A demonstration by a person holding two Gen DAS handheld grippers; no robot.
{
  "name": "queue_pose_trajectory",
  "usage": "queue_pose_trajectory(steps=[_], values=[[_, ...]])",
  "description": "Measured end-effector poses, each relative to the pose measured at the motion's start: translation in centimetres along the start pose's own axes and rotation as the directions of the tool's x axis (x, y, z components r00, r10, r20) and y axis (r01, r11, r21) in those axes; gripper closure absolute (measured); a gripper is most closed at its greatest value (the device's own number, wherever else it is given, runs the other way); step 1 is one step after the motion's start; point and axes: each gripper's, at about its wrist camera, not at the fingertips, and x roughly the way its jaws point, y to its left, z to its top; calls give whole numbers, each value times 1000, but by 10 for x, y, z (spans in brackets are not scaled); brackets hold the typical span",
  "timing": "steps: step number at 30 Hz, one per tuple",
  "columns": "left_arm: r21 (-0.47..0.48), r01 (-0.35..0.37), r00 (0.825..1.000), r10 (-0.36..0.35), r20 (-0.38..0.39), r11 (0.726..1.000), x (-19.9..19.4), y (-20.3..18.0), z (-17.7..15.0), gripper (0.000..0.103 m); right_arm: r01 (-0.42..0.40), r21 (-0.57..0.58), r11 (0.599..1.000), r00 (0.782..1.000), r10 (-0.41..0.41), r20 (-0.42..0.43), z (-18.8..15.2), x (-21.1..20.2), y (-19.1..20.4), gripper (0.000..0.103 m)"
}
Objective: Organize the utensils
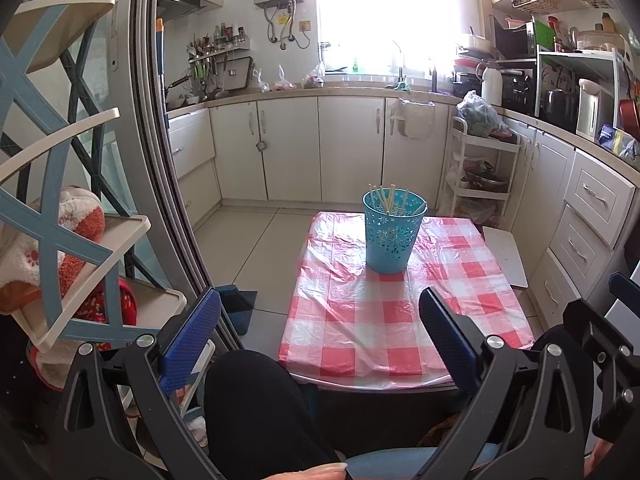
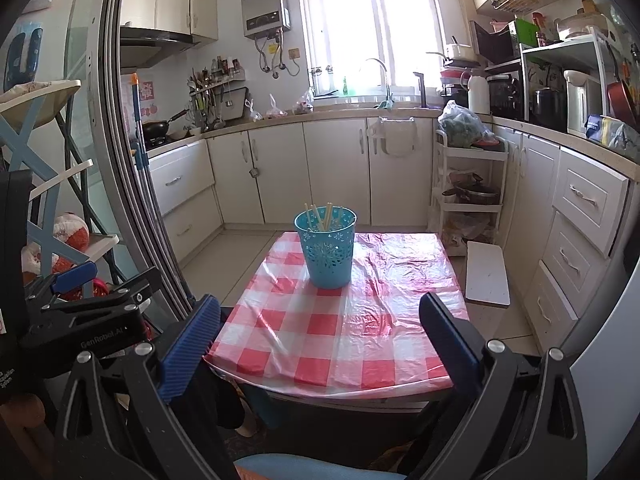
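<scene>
Chopsticks [image 1: 386,199] stand in a blue basket [image 1: 393,236] at the far part of the checkered tabletop [image 1: 360,328]. Left gripper [image 1: 320,344] and right gripper [image 2: 320,344] are both spread wide, holding nothing.

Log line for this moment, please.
left claw open, empty | right claw open, empty | chopsticks in blue basket | table otherwise bare
</scene>
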Motion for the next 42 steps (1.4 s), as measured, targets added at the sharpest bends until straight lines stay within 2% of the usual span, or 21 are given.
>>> queue_pose_trajectory(steps=[17, 42], values=[[10, -29, 999, 29, 38, 1000, -15, -1, -1, 8, -4, -7, 1000, 1000, 4, 6, -2, -8, 4, 8], [-2, -30, 998, 30, 59, 1000, -21, 1, -3, 8, -20, -14, 1000, 1000, 20, -4, -9, -8, 8, 8]])
